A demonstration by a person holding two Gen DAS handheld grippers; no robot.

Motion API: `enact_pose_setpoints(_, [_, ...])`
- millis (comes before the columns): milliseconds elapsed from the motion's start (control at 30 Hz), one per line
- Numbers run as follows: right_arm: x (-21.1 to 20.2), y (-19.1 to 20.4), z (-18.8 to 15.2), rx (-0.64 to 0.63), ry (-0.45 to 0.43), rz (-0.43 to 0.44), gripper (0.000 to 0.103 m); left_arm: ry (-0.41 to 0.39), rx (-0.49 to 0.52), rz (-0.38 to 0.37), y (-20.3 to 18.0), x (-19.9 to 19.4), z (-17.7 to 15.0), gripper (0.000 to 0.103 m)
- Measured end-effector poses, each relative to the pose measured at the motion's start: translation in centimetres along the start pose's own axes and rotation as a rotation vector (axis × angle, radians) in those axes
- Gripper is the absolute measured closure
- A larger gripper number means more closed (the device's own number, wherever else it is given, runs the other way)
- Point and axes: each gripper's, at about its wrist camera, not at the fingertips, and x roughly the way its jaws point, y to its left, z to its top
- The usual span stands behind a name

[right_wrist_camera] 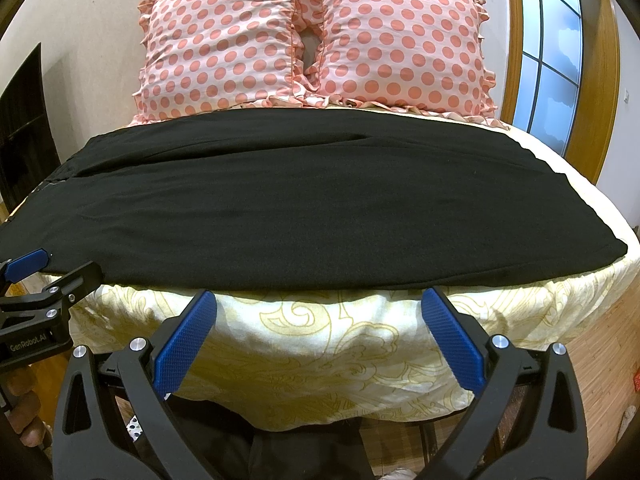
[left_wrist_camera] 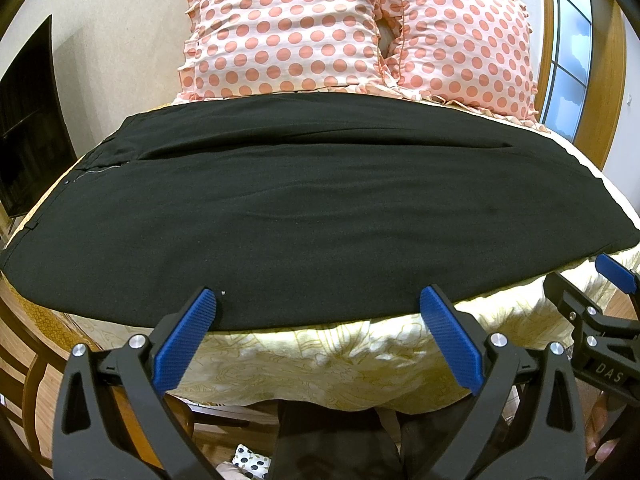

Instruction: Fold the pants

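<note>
Black pants (left_wrist_camera: pixel 312 216) lie flat across the bed, waistband and zipper (left_wrist_camera: pixel 100 171) at the left, leg ends at the right. They also fill the middle of the right wrist view (right_wrist_camera: pixel 320 208). My left gripper (left_wrist_camera: pixel 318 300) is open, its blue fingertips just at the pants' near edge, holding nothing. My right gripper (right_wrist_camera: pixel 320 300) is open and empty, just short of the near edge, over the bedsheet. The right gripper shows at the right edge of the left wrist view (left_wrist_camera: pixel 612 276), and the left gripper at the left edge of the right wrist view (right_wrist_camera: pixel 28 266).
The bed has a cream sheet with a yellow pattern (right_wrist_camera: pixel 320 340). Two pink polka-dot pillows (left_wrist_camera: pixel 288 28) (left_wrist_camera: pixel 464 48) stand at the head. A dark TV (left_wrist_camera: pixel 28 120) is at the left, a window (right_wrist_camera: pixel 552 48) at the right. Wooden floor (right_wrist_camera: pixel 600 380) lies below.
</note>
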Motion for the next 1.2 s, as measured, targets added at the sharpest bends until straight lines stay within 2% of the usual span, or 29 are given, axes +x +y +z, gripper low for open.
enact_pose_setpoints(1200, [-0.11,0.1,0.23,-0.004,0.011,0.004,0.001,0.001,0.0,0.0,-0.01,0.01,-0.01,0.002])
